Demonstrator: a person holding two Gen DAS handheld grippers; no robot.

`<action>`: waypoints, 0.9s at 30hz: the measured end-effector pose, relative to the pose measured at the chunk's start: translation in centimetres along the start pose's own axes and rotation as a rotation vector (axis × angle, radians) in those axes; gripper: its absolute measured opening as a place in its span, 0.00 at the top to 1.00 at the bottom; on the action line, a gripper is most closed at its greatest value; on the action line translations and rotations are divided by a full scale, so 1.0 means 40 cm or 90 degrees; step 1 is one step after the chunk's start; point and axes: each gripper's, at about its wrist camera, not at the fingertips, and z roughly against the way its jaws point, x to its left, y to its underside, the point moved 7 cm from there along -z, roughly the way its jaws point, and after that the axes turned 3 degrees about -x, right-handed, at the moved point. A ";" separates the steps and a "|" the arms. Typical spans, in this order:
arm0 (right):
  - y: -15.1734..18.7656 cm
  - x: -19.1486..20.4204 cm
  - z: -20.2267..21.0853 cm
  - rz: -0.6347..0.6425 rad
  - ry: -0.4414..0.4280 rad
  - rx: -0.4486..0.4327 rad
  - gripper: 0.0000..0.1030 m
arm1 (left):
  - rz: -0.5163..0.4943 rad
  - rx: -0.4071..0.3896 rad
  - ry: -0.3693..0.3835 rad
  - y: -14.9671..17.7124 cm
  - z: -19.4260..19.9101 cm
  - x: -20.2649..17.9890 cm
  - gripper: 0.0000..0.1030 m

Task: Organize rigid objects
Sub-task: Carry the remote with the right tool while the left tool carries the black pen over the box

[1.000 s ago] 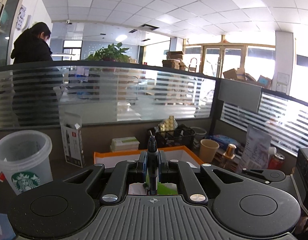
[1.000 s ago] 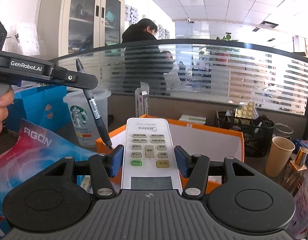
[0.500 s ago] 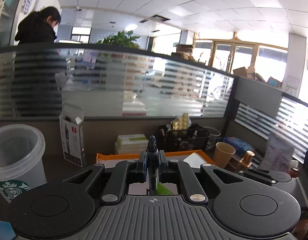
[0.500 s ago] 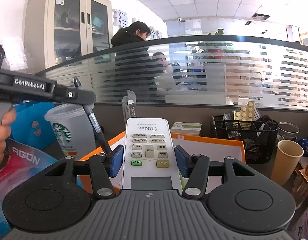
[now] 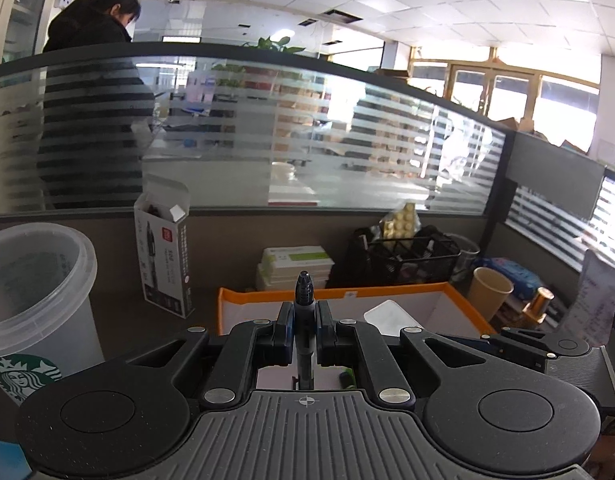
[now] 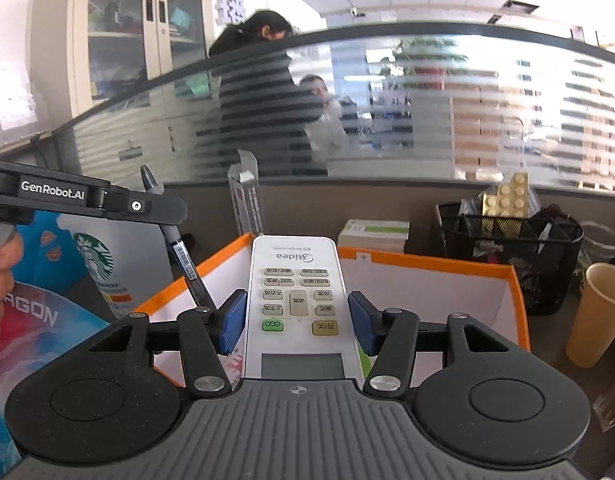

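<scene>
My left gripper [image 5: 305, 320] is shut on a black pen [image 5: 304, 292] that stands upright between its jaws, above the orange-rimmed white box [image 5: 347, 292]. In the right wrist view the left gripper [image 6: 163, 210] holds the pen [image 6: 185, 264] tilted over the box's left rim [image 6: 195, 276]. My right gripper [image 6: 297, 320] is shut on a white Midea remote control [image 6: 297, 292], its blue pads [image 6: 232, 320] pressed on both sides, held over the orange box [image 6: 427, 268].
A Starbucks plastic cup [image 5: 31, 300] stands left. A pen carton [image 5: 163, 256] stands behind the box. A black mesh organizer [image 6: 507, 240], a paper cup [image 6: 595, 316] and stacked white boxes [image 6: 373, 234] sit right and behind. A glass partition [image 5: 267, 140] bounds the desk.
Both grippers have shifted and turned slightly, so the scene slid right in both views. The pen and remote stay gripped. The person behind the glass has moved.
</scene>
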 end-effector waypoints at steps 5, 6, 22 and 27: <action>0.010 0.000 -0.041 0.014 0.009 0.020 0.50 | 0.002 0.013 -0.002 0.013 -0.026 0.011 0.92; 0.010 0.004 -0.048 0.021 0.011 0.024 0.50 | 0.000 0.015 -0.004 0.014 -0.032 0.012 0.92; 0.034 -0.012 -0.114 0.039 0.074 0.068 0.50 | -0.041 0.060 -0.023 0.048 -0.119 0.013 0.91; 0.044 -0.010 -0.115 0.049 0.077 0.091 0.50 | -0.059 0.091 -0.021 0.078 -0.156 0.000 0.91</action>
